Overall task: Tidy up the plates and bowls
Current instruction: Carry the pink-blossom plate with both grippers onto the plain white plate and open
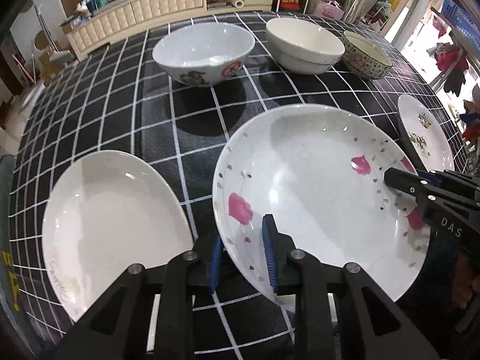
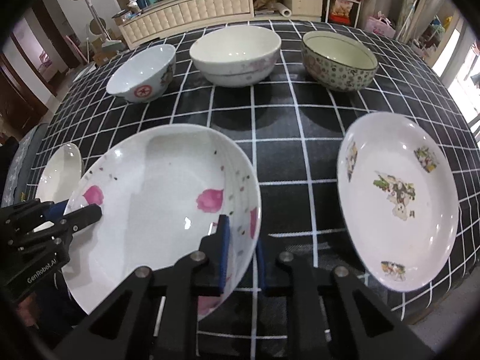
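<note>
A white plate with pink flowers [image 1: 315, 186] lies between both grippers on the black checked tablecloth [image 1: 168, 126]. My left gripper [image 1: 242, 231] is shut on its near-left rim, one blue pad inside the plate and one under the edge. My right gripper [image 2: 241, 231] is shut on the opposite rim of the same plate [image 2: 156, 186]. Each gripper also shows in the other view: the right gripper [image 1: 402, 177] on the plate's right side, the left gripper [image 2: 75, 210] on its left side. A plain white plate [image 1: 114, 219] sits to the left, and a plate with green decals [image 2: 396, 207] to the right.
Three bowls stand in a row at the back: a white bowl with a red mark [image 1: 204, 51], a cream bowl [image 1: 303, 45] and a flower-patterned bowl [image 1: 366, 54]. Beyond the table's far edge is a padded cabinet [image 2: 192, 12] with clutter on top.
</note>
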{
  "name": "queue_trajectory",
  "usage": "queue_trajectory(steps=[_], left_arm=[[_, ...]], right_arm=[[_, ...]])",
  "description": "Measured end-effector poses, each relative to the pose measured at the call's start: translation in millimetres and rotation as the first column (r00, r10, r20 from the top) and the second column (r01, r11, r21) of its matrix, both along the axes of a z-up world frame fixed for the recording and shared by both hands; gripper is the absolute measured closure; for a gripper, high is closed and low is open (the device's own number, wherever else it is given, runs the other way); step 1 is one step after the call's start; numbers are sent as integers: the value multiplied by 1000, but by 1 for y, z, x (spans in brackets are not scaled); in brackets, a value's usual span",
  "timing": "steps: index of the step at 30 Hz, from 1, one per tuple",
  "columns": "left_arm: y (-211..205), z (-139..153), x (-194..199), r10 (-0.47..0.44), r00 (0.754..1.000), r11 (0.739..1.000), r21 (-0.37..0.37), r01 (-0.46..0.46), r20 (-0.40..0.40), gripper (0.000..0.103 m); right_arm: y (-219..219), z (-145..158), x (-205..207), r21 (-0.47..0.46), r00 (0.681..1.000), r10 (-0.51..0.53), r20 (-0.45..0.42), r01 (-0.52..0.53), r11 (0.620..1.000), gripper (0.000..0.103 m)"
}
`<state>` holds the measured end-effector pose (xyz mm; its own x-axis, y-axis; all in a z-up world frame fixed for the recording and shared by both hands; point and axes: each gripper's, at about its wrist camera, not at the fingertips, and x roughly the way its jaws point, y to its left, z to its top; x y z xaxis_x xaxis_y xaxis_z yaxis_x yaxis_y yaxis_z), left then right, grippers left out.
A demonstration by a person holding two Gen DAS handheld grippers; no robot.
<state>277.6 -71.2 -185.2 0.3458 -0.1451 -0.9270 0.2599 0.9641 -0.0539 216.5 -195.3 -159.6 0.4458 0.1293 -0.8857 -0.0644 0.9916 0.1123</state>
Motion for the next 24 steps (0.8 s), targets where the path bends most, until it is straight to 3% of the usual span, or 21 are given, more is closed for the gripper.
queue_trajectory(steps=[6,12,24], left_arm=[[0,14,-10,-17,998,1000,25,15,58,80],[13,32,-16,0,995,1000,4,0,95,81],[84,54,-40,135,983,991,1,-137,127,82]], right_arm=[[4,9,-8,29,999,-16,28,15,999,84],[16,27,-9,29,998,-1,68,-1,1000,84],[84,35,-3,62,988,123,92,-129,990,85]])
